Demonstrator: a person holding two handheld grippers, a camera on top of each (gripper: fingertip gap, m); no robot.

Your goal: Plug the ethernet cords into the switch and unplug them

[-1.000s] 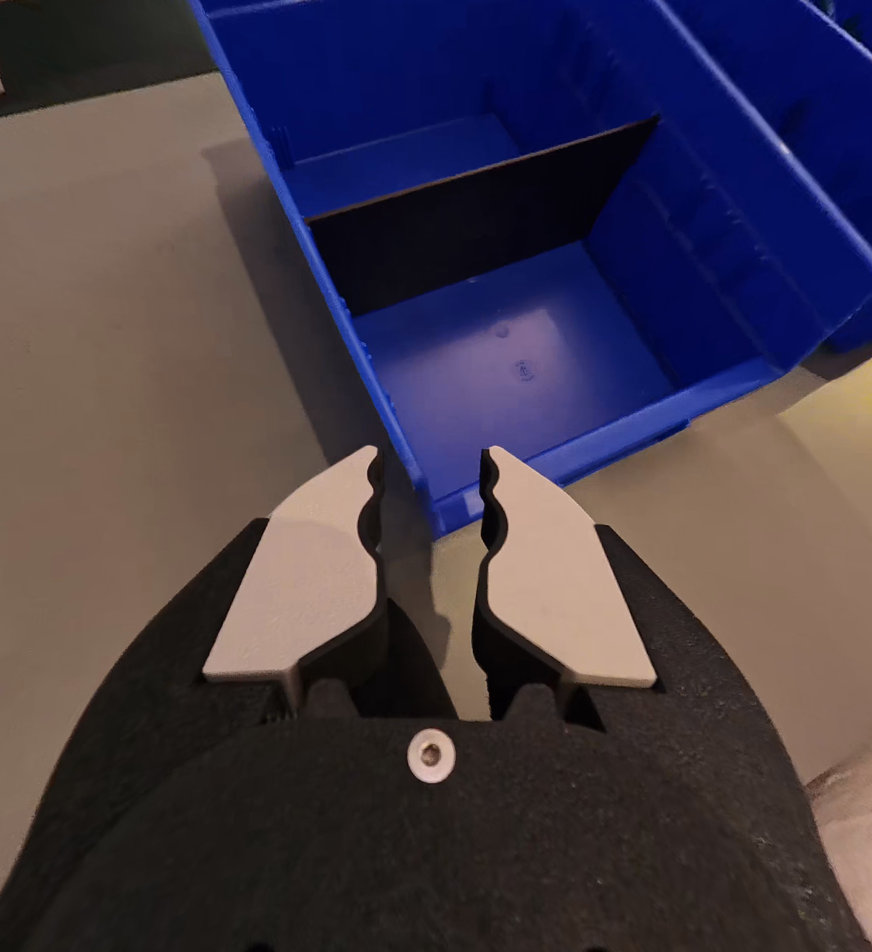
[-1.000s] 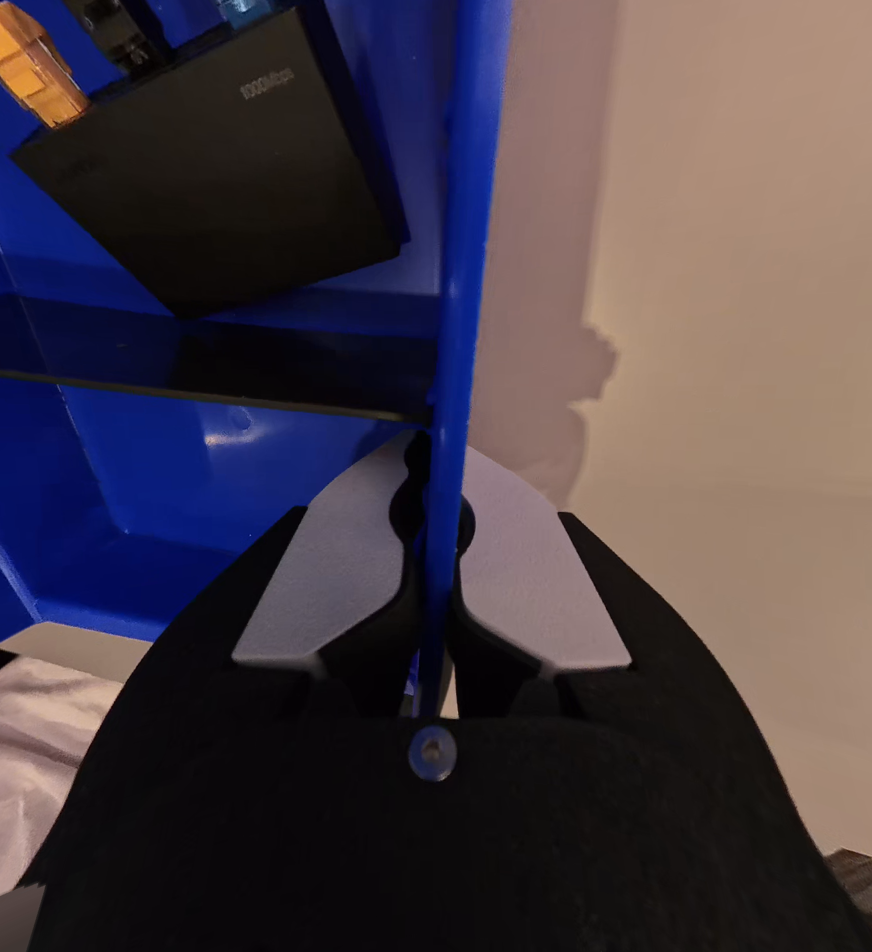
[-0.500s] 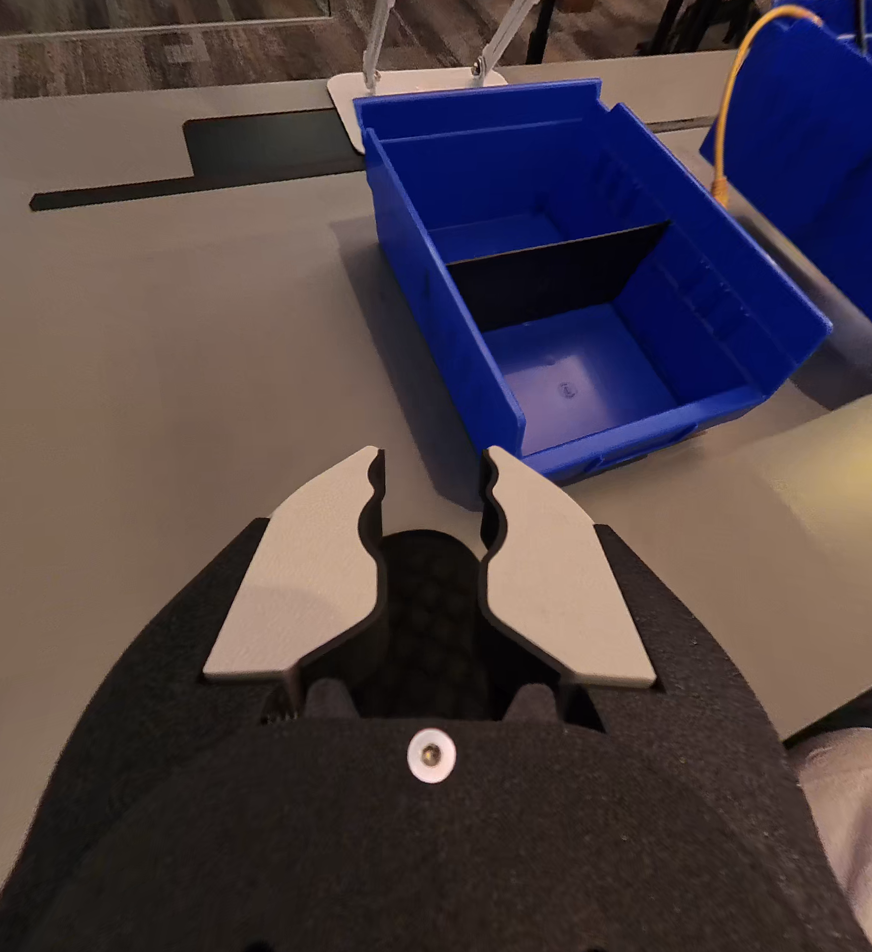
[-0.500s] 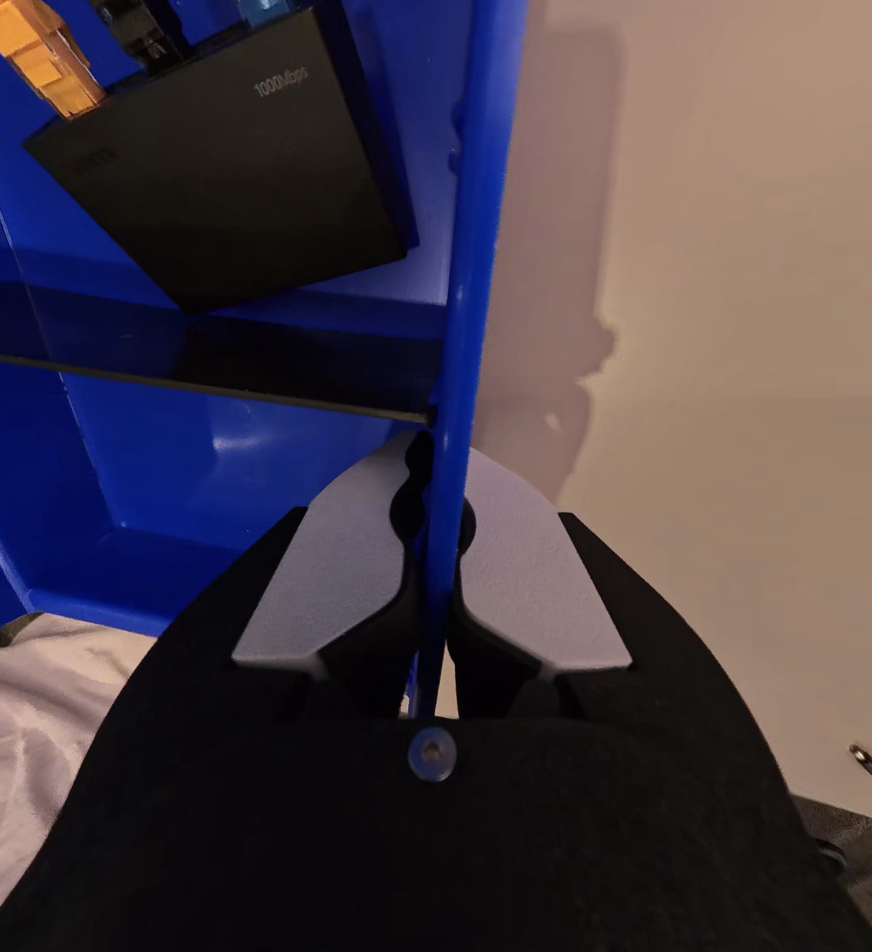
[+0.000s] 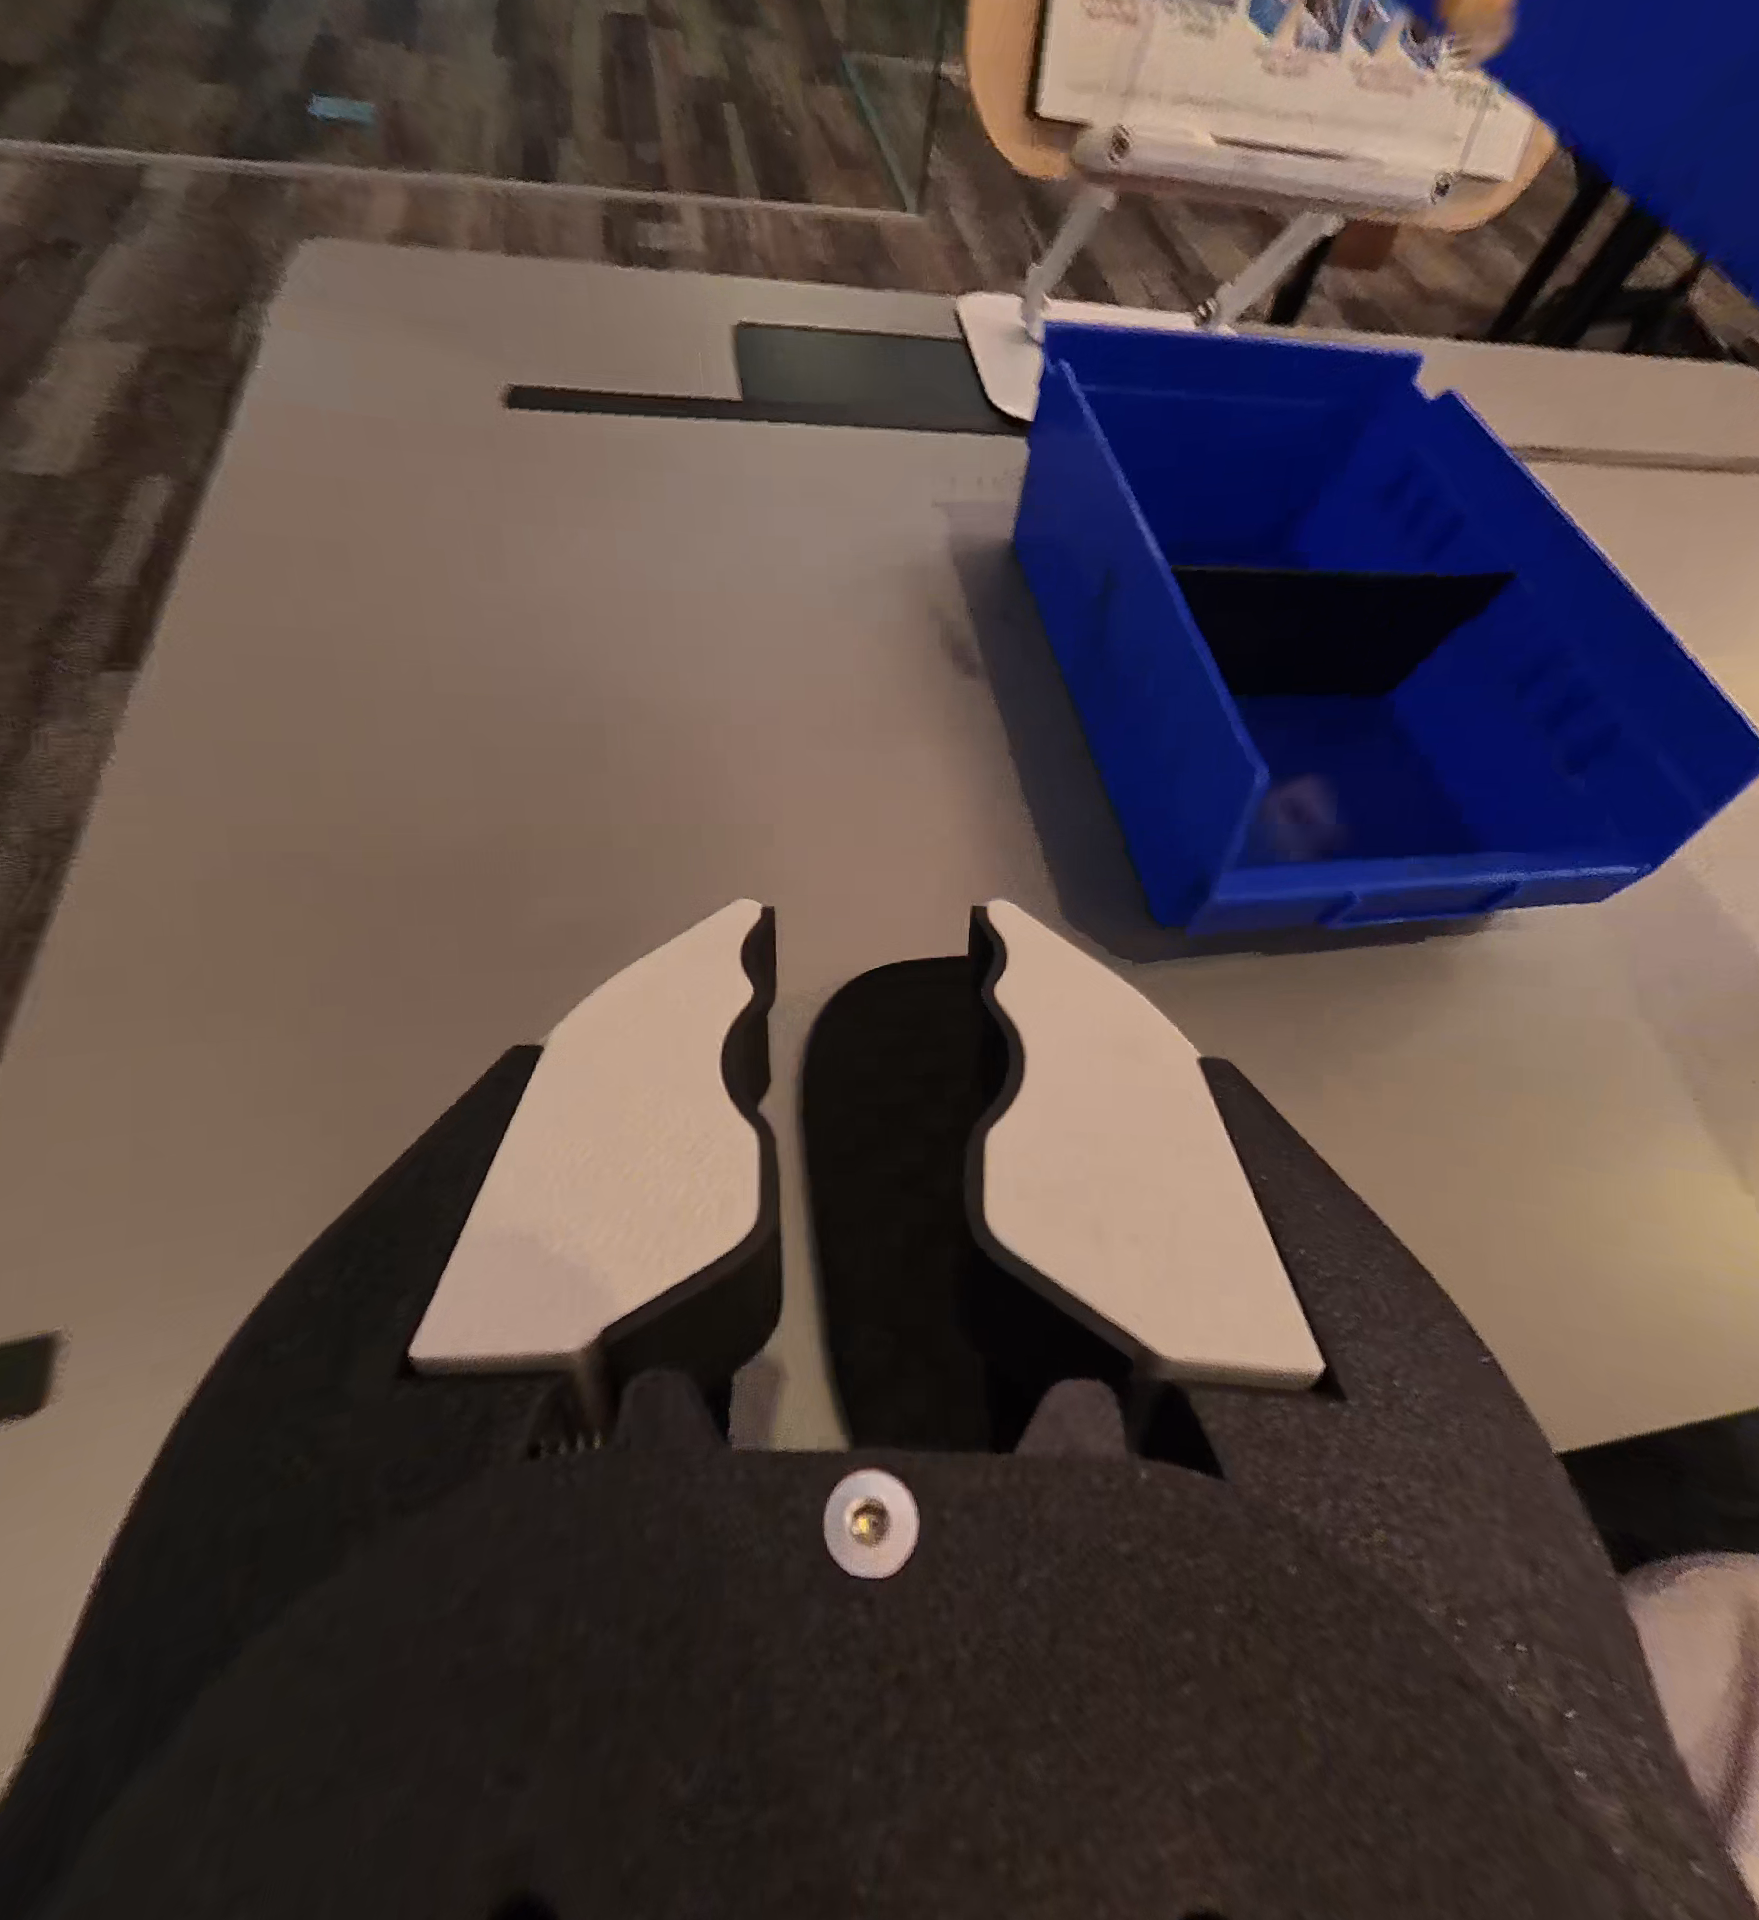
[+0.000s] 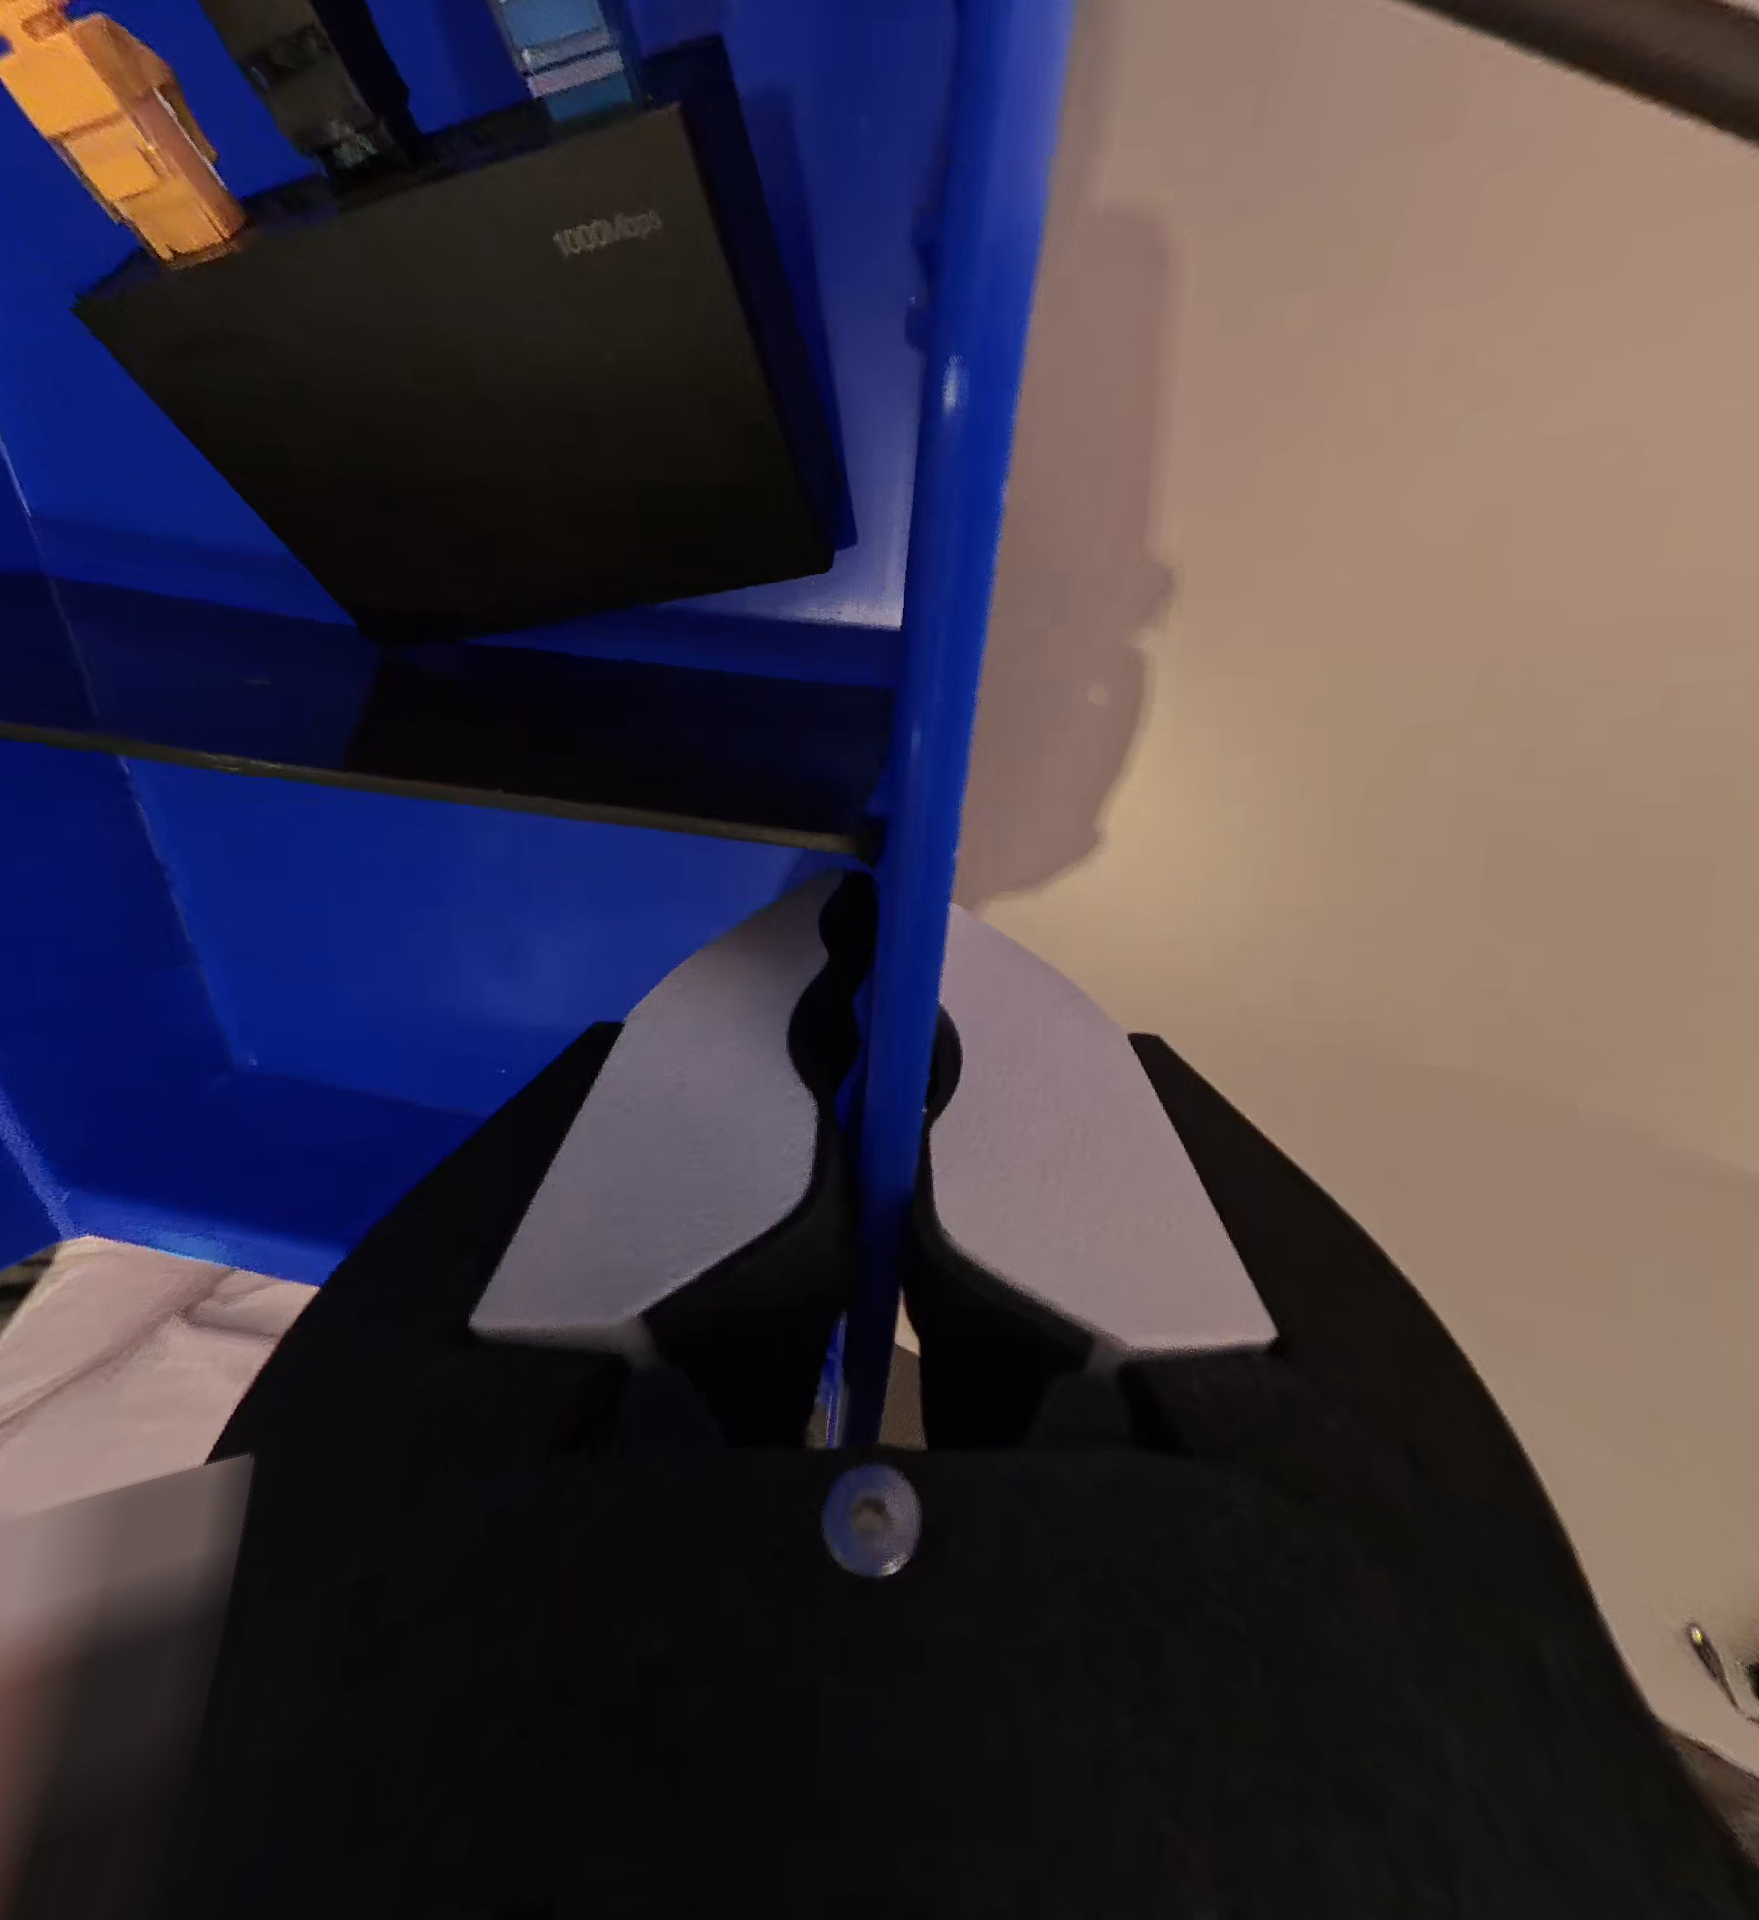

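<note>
In the right wrist view my right gripper is shut on the side wall of a blue bin. Inside that bin lies a black switch. An orange ethernet plug is at its far edge, with a dark plug and a light blue plug beside it. In the left wrist view my left gripper is open and empty above the grey table. An empty blue bin with a black divider sits ahead to the right.
The held bin's blue side shows at the top right of the left wrist view. A white stand stands behind the empty bin. Black slots cut the table's far side. Carpet floor lies beyond the left edge. The left gripper's tips are roughly 50 cm from the right gripper's.
My left gripper has pulled back and up, away from the empty bin, which now lies farther off to the right. My right gripper keeps its grip on the bin wall, which looks lifted.
</note>
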